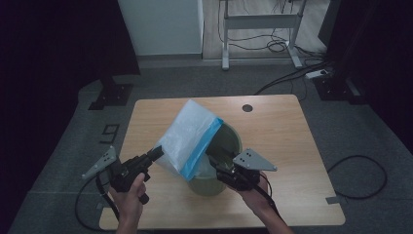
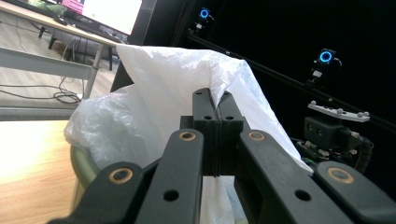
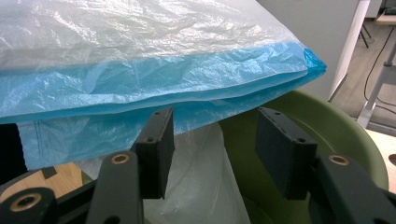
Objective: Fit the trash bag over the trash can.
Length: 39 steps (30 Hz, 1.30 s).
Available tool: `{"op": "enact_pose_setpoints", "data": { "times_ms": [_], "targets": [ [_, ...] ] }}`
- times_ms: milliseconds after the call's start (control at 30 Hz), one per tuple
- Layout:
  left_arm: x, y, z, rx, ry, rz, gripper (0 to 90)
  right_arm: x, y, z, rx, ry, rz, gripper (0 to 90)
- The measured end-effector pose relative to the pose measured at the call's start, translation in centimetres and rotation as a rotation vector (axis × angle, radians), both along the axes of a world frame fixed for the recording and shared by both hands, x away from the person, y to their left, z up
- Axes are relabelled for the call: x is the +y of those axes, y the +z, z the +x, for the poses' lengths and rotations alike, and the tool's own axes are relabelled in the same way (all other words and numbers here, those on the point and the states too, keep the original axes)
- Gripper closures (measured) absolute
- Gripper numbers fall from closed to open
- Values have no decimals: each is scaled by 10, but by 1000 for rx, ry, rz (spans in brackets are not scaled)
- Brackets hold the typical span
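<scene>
A white plastic bag [image 1: 187, 134] with a blue band along its open edge is held up, tilted, over a green bin [image 1: 229, 139] on the wooden table. My left gripper [image 1: 157, 152] is shut on the bag's lower left corner; in the left gripper view the jaws [image 2: 217, 100] pinch white film [image 2: 163, 93] above the bin's rim [image 2: 81, 161]. My right gripper [image 1: 210, 157] stands open at the bin's near rim, just under the blue edge. In the right gripper view the bag [image 3: 140, 46] hangs above the open gripper [image 3: 212, 140], with nothing between the pads and the bin's inside [image 3: 336, 126] behind.
The table [image 1: 282, 131] has a round cable hole [image 1: 247, 107] at the back. A white desk frame [image 1: 258, 22] and cables [image 1: 360, 170] lie on the floor beyond and to the right. A black stand base [image 1: 112, 95] sits off the back left corner.
</scene>
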State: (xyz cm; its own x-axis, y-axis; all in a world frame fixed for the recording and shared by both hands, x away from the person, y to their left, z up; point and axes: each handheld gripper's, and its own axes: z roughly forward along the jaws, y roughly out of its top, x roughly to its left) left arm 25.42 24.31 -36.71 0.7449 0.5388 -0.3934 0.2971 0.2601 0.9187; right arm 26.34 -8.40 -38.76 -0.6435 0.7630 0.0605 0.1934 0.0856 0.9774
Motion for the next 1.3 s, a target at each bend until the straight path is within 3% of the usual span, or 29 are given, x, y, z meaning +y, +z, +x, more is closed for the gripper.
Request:
{"op": "enact_pose_setpoints", "data": {
  "times_ms": [400,700,1033,1300],
  "targets": [
    [-1,4,2,2,-24,-38,895,16,4,4,24,33,-27,472],
    [1,3,3,6,-23,-43,895,25,7,6,35,45,-22,469],
    [-2,3,4,8,-30,-41,895,26,7,11,92,24,-16,467],
    [-4,3,5,9,-36,-41,894,30,8,12,107,33,-9,458]
  ]
}}
